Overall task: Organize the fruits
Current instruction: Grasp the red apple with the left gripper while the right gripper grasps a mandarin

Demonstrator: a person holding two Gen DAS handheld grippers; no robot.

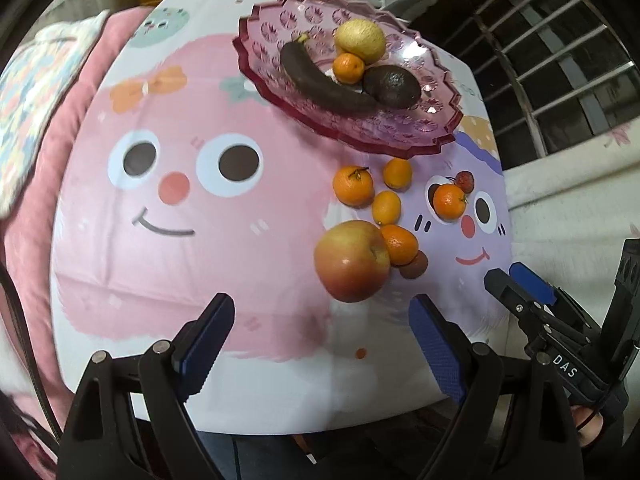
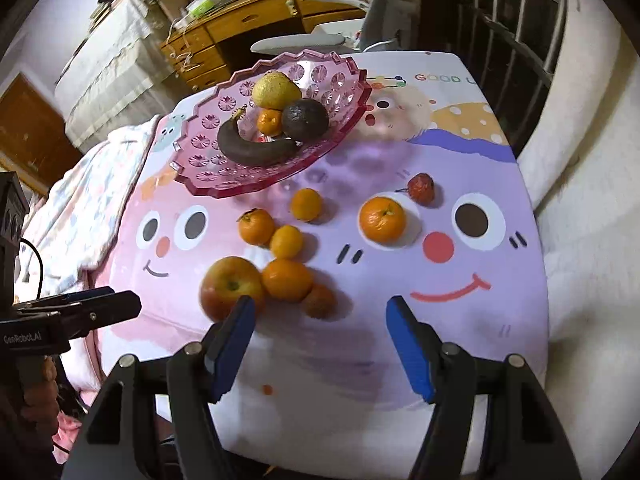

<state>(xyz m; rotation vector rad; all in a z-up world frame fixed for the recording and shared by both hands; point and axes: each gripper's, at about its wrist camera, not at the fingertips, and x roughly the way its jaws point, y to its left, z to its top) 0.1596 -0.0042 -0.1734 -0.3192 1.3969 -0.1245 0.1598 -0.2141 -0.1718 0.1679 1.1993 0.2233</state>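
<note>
Left gripper [image 1: 320, 330] fingers apart, empty, hovering just short of the apple [image 1: 352, 266]. Apple sits on the desk [image 1: 200, 280], touching a mandarin [image 1: 400, 244] on its right; more citrus lies between apple and pink plate [image 1: 400, 136]. Right gripper [image 2: 320, 336] right of the apple, fingers apart, empty.

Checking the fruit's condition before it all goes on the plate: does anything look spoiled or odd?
Yes. The banana on the pink plate is dark brown-black all over, apparently overripe. The small red fruit beside the lone mandarin looks wrinkled. The other fruit looks sound.
</note>
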